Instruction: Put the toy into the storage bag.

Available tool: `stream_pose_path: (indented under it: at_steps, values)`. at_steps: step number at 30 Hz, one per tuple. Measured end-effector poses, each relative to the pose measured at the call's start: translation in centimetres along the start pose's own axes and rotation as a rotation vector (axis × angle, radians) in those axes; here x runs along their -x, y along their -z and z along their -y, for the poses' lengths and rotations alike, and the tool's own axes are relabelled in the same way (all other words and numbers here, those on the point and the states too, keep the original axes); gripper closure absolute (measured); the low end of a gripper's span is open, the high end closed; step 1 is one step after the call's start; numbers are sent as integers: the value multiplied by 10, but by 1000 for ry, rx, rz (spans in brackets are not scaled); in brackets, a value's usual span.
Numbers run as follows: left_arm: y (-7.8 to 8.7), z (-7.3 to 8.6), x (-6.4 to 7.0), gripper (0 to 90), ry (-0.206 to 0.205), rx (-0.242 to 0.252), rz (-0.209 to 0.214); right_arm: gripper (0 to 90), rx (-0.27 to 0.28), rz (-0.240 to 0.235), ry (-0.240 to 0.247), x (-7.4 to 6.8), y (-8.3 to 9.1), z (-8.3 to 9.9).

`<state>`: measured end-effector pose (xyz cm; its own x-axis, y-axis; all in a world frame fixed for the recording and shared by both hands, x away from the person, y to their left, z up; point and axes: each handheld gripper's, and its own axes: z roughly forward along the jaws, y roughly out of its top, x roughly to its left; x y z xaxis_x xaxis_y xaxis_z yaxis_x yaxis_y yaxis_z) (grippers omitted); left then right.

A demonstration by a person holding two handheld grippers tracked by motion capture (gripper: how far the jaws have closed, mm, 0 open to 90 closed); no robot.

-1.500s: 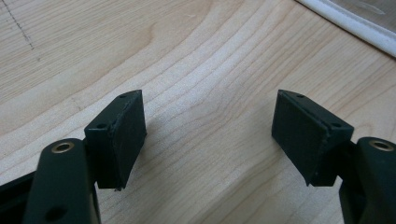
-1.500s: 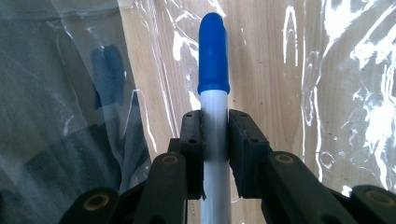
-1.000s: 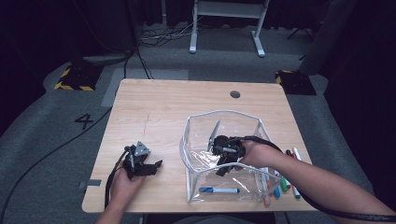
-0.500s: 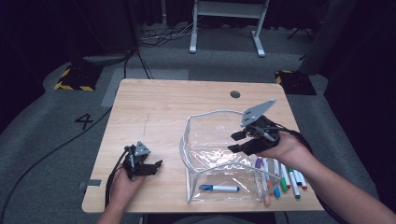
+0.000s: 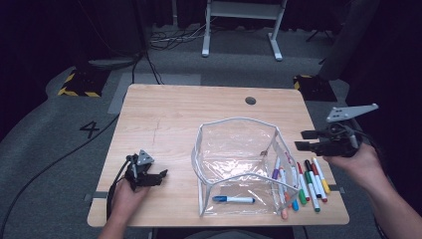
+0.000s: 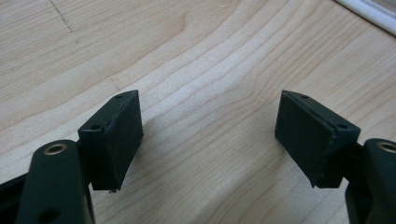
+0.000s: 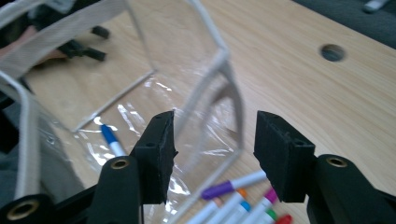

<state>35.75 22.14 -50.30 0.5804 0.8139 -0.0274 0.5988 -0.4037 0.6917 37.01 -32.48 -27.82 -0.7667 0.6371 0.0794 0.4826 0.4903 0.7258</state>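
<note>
Beside markers (image 5: 303,184), right hand-held gripper (image 5: 304,140) withdrawn from bag (image 5: 239,164), seemingly empty.

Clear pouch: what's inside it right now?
The clear pouch holds one blue marker, lying flat near its front wall. Other markers lie outside on the table, by its right wall. Nothing seems covered; glare on the plastic could mask small items.

Clear pouch (image 5: 239,154) stands open, blue marker (image 5: 234,199) inside — other markers (image 5: 306,181) lie just beside it
</note>
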Motion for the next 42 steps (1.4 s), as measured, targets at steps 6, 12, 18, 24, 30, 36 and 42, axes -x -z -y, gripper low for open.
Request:
stream_pose_path:
  at_steps: [6, 12, 18, 24, 30, 36, 42]
  values:
    - [0, 0, 0, 233, 1, 0, -2, 525, 9, 180, -116, 41, 19, 52]
    - [0, 0, 0, 233, 2, -1, -3, 631, -55, 252, -198, 67, 7, 94]
    - [0, 0, 0, 233, 1, -1, -3, 637, -135, 291, -275, 83, -15, 134]
    - [0, 0, 0, 233, 2, 0, -3, 638, -188, 294, -348, 89, -39, 163]
    - [0, 0, 0, 232, 1, -1, -3, 662, -238, 296, -391, 92, -55, 181]
    - [0, 0, 0, 232, 2, -1, -3, 668, -281, 298, -403, 94, -65, 186]
    - [0, 0, 0, 232, 2, -1, -3, 688, -299, 316, -429, 95, -72, 184]
